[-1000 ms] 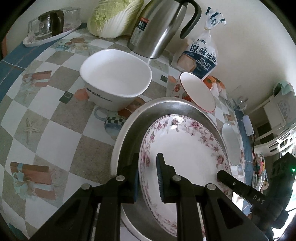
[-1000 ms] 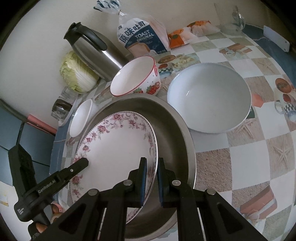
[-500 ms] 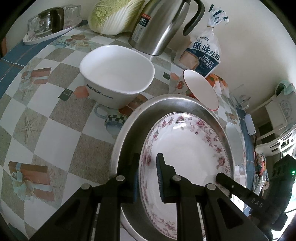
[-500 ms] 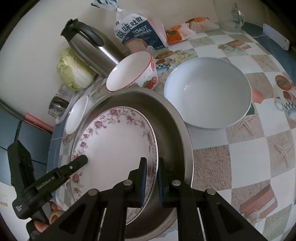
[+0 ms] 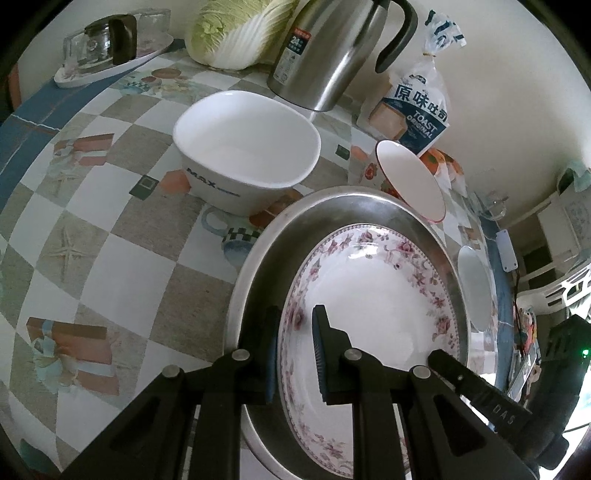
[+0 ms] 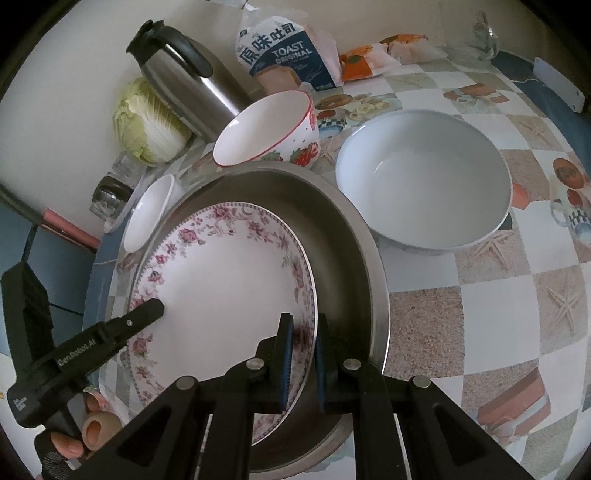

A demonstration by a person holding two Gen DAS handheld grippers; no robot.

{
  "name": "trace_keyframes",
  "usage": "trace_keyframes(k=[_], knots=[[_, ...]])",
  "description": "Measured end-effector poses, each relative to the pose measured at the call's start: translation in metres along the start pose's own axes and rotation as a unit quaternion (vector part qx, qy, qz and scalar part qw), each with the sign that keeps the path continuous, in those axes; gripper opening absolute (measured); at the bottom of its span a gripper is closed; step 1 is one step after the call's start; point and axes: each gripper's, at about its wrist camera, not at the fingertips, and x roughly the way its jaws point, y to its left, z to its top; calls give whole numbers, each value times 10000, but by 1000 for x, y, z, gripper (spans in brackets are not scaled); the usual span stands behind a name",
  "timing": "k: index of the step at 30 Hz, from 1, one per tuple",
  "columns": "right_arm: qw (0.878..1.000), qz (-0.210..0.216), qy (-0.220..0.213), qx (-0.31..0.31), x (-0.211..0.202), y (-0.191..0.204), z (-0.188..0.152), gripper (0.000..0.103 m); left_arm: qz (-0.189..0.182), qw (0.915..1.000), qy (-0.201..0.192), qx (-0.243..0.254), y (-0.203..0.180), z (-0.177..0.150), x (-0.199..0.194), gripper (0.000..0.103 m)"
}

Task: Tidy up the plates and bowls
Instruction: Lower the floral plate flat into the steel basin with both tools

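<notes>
A white plate with a pink floral border sits tilted inside a wide steel basin. My left gripper is shut on the plate's left rim. My right gripper is shut on the opposite rim. Each gripper shows in the other's view, the right gripper low on the right and the left gripper reaching over the plate from the left. A big white bowl, a strawberry-print bowl and a small white bowl stand around the basin.
Along the wall stand a steel jug, a cabbage, a bag of toast and a tray of glasses. Checked tablecloth lies bare beside the basin.
Both grippers keep their hold on the plate's rim. The scene has slid slightly up in the right wrist view; nothing was let go.
</notes>
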Motion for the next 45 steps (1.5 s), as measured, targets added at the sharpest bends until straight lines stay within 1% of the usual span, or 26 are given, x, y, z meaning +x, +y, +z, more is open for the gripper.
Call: trace_keyframes(k=[6, 14, 18, 29, 37, 45], knots=[[9997, -139, 67, -174, 5, 6, -1, 15, 145, 9998, -23, 102, -2, 1, 0, 17], [9993, -291, 51, -224, 3, 6, -1, 15, 515, 9970, -32, 573, -13, -3, 2, 17], [9993, -296, 50, -232, 3, 7, -1, 15, 492, 9973, -29, 539, -11, -3, 2, 17], [9989, -364, 44, -290, 3, 9, -1, 15, 631, 9956, -4, 695, -16, -3, 5, 19], [9987, -403, 32, -317, 3, 10, -2, 15, 607, 9951, 27, 774, -21, -4, 5, 28], [9985, -430, 31, -346, 2, 10, -1, 15, 743, 9930, 34, 920, -26, -5, 6, 28]])
